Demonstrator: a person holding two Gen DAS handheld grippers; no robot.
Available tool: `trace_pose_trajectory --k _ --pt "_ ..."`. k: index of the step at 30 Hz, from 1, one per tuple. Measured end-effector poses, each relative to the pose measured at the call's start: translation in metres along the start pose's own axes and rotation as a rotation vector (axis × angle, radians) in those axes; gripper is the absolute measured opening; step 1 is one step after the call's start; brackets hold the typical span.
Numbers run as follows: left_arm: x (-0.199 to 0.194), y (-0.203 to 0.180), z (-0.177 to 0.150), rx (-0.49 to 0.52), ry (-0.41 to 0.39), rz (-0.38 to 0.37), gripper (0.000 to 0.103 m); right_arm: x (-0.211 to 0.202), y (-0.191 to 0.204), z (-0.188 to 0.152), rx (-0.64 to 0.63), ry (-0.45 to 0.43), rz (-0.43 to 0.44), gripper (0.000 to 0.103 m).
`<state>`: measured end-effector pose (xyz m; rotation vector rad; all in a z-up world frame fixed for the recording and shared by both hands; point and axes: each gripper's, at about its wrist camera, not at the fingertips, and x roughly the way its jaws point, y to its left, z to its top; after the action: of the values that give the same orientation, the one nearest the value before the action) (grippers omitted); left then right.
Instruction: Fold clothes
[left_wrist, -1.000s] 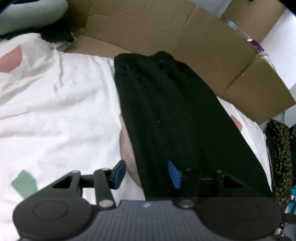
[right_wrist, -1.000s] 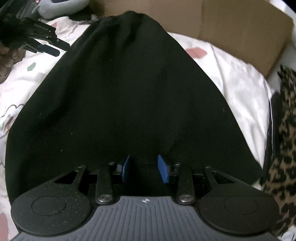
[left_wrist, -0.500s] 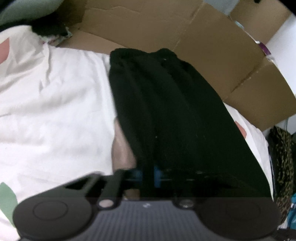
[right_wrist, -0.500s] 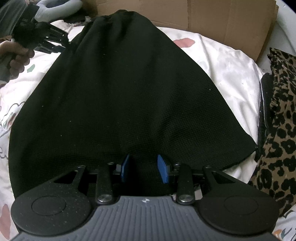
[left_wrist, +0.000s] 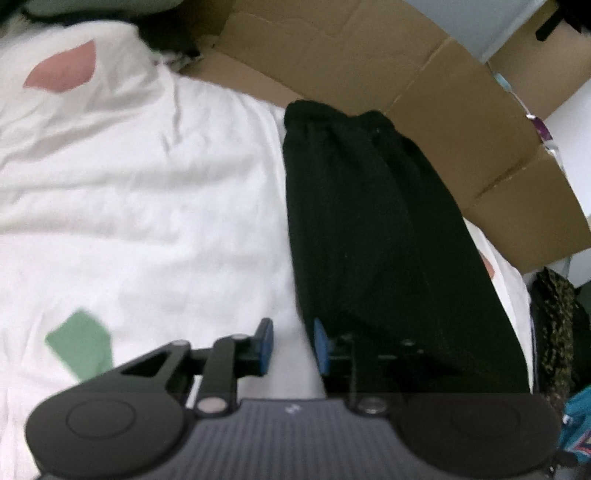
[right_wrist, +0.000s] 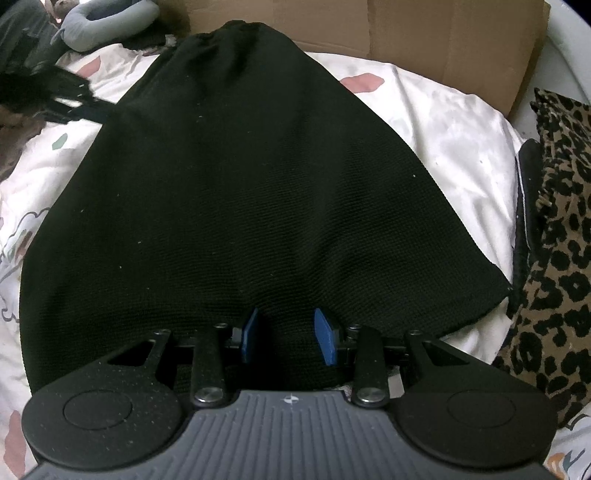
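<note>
Soft indoor light falls evenly, with no hard shadows. In the left wrist view the white bedsheet (left_wrist: 147, 206) is overexposed and smeared by motion blur, its creases washed out. The right wrist view is sharper: the black garment (right_wrist: 258, 184) shows its weave. Fisheye curvature bends the cardboard (left_wrist: 424, 92) toward both frames' edges.

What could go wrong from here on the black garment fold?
1. Left gripper has just been opening; between its pads shows only white sheet, with the black garment edge beside the right pad, so a close may catch sheet.
2. Right gripper has bunched fabric between its pads; pulling one-handed may skew the fold.
</note>
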<state>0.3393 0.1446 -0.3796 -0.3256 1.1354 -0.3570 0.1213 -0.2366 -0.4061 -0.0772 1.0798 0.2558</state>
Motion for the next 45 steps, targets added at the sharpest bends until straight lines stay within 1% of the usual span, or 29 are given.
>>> trace_pose_trajectory --k 2,8,11,15,17,21,24,27,30,31,37,40,42,45 --pt "-0.002 0.001 -0.002 0.002 0.028 -0.014 0.025 -0.002 -0.001 -0.002 -0.003 0.003 -0.010 0.039" --pt "-0.007 -0.013 -0.031 0.054 0.121 -0.061 0.029 -0.010 0.000 -0.007 -0.046 0.017 -0.045 0.039" --pt "-0.009 -0.023 -0.044 0.096 0.160 -0.069 0.029 -0.016 0.000 -0.002 -0.061 0.031 -0.059 0.039" --pt "-0.020 -0.033 -0.056 0.175 0.170 -0.044 0.029 -0.028 0.002 0.009 -0.059 0.017 -0.072 0.039" --pt "-0.023 -0.035 -0.057 0.207 0.178 -0.034 0.029 -0.028 0.009 0.014 -0.061 -0.001 -0.031 0.040" --pt "-0.024 -0.034 -0.052 0.220 0.205 -0.030 0.029 -0.015 0.028 0.023 -0.080 -0.010 0.032 0.040" --pt "-0.020 -0.035 -0.046 0.261 0.211 -0.031 0.029 -0.007 0.041 0.021 -0.108 0.003 0.064 0.040" --pt "-0.022 -0.035 -0.048 0.306 0.212 -0.032 0.029 -0.002 0.042 0.015 -0.103 0.035 0.065 0.039" --pt "-0.038 -0.041 -0.071 0.358 0.226 -0.042 0.029 -0.002 0.038 0.009 -0.079 0.051 0.060 0.039" --pt "-0.041 -0.040 -0.073 0.375 0.232 -0.042 0.029 -0.003 0.038 0.008 -0.086 0.059 0.056 0.039" --pt "-0.050 -0.043 -0.091 0.451 0.290 -0.079 0.029 -0.008 0.032 -0.004 -0.114 0.100 0.044 0.038" --pt "-0.045 -0.050 -0.101 0.489 0.313 -0.095 0.030 -0.013 0.036 -0.001 -0.151 0.125 0.025 0.038" --pt "-0.041 -0.055 -0.109 0.516 0.325 -0.103 0.032 -0.018 0.039 0.004 -0.178 0.137 0.029 0.038" --pt "-0.034 -0.064 -0.121 0.552 0.347 -0.094 0.033 -0.028 0.041 0.017 -0.209 0.126 0.043 0.038"
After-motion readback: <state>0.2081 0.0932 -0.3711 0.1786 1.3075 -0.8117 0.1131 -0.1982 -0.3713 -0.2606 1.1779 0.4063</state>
